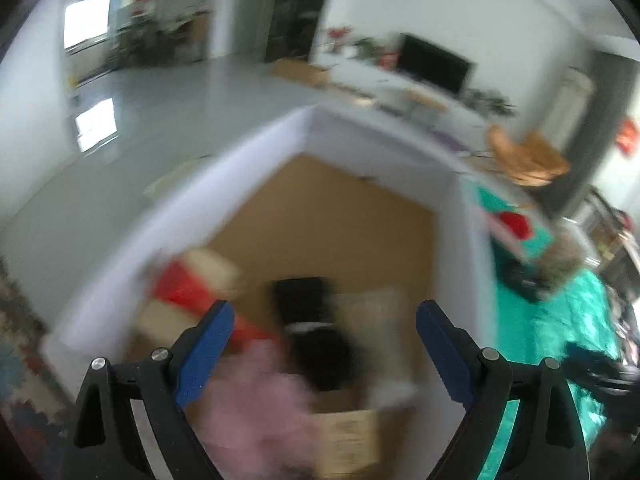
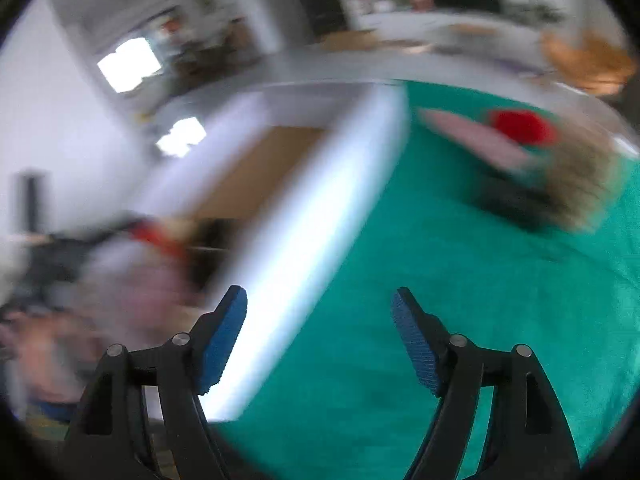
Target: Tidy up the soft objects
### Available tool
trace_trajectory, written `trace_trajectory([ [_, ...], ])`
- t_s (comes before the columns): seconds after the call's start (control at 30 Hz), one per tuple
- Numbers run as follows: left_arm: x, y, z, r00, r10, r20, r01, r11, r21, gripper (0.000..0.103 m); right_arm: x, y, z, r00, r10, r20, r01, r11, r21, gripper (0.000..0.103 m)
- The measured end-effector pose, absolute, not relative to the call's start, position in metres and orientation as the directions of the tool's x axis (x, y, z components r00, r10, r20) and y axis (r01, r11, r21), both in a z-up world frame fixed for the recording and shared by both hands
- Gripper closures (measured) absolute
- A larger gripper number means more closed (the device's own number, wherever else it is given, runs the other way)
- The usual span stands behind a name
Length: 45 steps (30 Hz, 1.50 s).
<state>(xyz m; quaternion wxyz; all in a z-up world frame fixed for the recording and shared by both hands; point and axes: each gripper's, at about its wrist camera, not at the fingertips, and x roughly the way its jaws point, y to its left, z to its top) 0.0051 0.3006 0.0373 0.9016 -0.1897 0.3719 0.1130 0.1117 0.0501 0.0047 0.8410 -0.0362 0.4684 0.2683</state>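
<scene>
A white-walled box (image 1: 256, 168) with a brown bottom stands beside a teal cloth (image 2: 400, 280). Inside lie a red and tan soft thing (image 1: 188, 284), a black one (image 1: 316, 332) and a pink one (image 1: 256, 400), all blurred. My left gripper (image 1: 324, 320) hangs over the box, open, with nothing between its blue pads. My right gripper (image 2: 320, 312) is open too, over the box's white wall (image 2: 320, 216) and the cloth. Further back on the cloth sit a red soft thing (image 2: 520, 126), a pink one (image 2: 476, 136) and a shaggy tan and black one (image 2: 560, 188).
A grey floor (image 1: 168, 104) stretches behind the box. A white low cabinet with a black screen (image 1: 436, 64) stands along the far wall. A wooden item (image 1: 528, 156) sits at the back right. A patterned mat (image 1: 20, 344) lies at the left edge.
</scene>
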Motion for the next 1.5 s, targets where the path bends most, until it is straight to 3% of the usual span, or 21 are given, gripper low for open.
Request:
trace_trajectory([
  [0.13, 0.015, 0.218, 0.055, 0.742, -0.103, -0.663, -0.108, 0.957, -0.269, 0.011, 0.122, -0.068, -0.055, 0.525, 0.121, -0.842, -0.208, 0.978, 0.011, 0.025],
  [0.2, 0.016, 0.181, 0.057, 0.743, -0.177, -0.645, -0.003, 0.964, -0.268, 0.011, 0.121, -0.112, -0.065, 0.547, 0.037, -0.837, -0.106, 0.994, -0.025, 0.025],
  [0.27, 0.021, 0.131, 0.049, 0.717, -0.295, -0.632, 0.137, 0.948, -0.287, 0.001, 0.118, -0.150, -0.071, 0.573, -0.043, -0.818, -0.013, 0.998, -0.061, 0.025],
  [0.37, 0.035, 0.084, 0.028, 0.660, -0.350, -0.665, 0.196, 0.934, -0.297, 0.000, 0.118, -0.189, -0.076, 0.595, -0.117, -0.795, 0.082, 0.993, -0.085, 0.025],
  [0.57, 0.084, 0.030, -0.033, 0.598, -0.267, -0.756, 0.162, 0.964, -0.211, 0.000, 0.104, -0.230, -0.075, 0.626, -0.091, -0.775, 0.156, 0.988, 0.010, 0.025],
  [0.73, 0.114, 0.023, -0.066, 0.595, -0.177, -0.784, 0.139, 0.983, -0.117, 0.000, 0.108, -0.220, -0.077, 0.605, -0.120, -0.787, 0.145, 0.989, -0.040, 0.021],
  [1.2, 0.163, 0.030, -0.098, 0.564, -0.056, -0.824, 0.072, 0.997, -0.018, 0.000, 0.107, -0.219, -0.086, 0.599, -0.118, -0.792, 0.133, 0.990, -0.047, 0.017],
  [1.5, 0.160, 0.029, -0.099, 0.576, -0.054, -0.815, 0.065, 0.998, -0.019, 0.000, 0.107, -0.219, -0.086, 0.599, -0.118, -0.792, 0.134, 0.990, -0.047, 0.017],
])
